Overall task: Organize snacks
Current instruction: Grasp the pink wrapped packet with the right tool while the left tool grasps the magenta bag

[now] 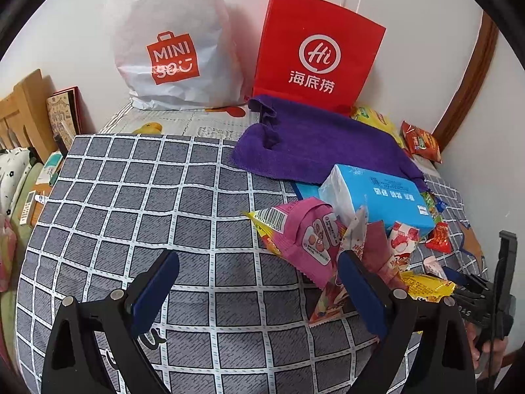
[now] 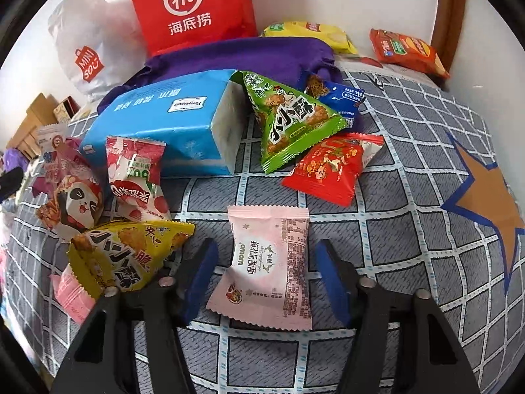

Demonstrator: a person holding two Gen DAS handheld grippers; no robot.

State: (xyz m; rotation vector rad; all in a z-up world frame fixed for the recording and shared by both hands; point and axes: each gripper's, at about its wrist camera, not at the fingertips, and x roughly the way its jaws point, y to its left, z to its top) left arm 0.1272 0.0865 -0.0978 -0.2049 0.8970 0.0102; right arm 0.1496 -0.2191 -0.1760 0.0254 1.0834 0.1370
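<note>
Small snack packets lie heaped on a grey checked sheet (image 1: 131,197). In the right wrist view, a pale pink packet (image 2: 265,262) lies flat between the fingers of my right gripper (image 2: 266,246). The jaws are open, with a thin gap on each side of the packet. Around it are a yellow packet (image 2: 128,256), a red-and-white strawberry packet (image 2: 137,177), a green triangular packet (image 2: 288,118) and a red packet (image 2: 331,167). My left gripper (image 1: 259,257) stands wide open over bare sheet. Its right finger is in front of a pink pouch (image 1: 308,233).
A blue tissue pack (image 1: 384,197) rests on a purple towel (image 1: 321,144). Against the back wall stand a red paper bag (image 1: 315,52) and a white plastic bag (image 1: 170,52). A yellow chip bag (image 2: 311,32) and an orange packet (image 2: 407,52) lie far right. Wooden furniture (image 1: 23,111) is at the left.
</note>
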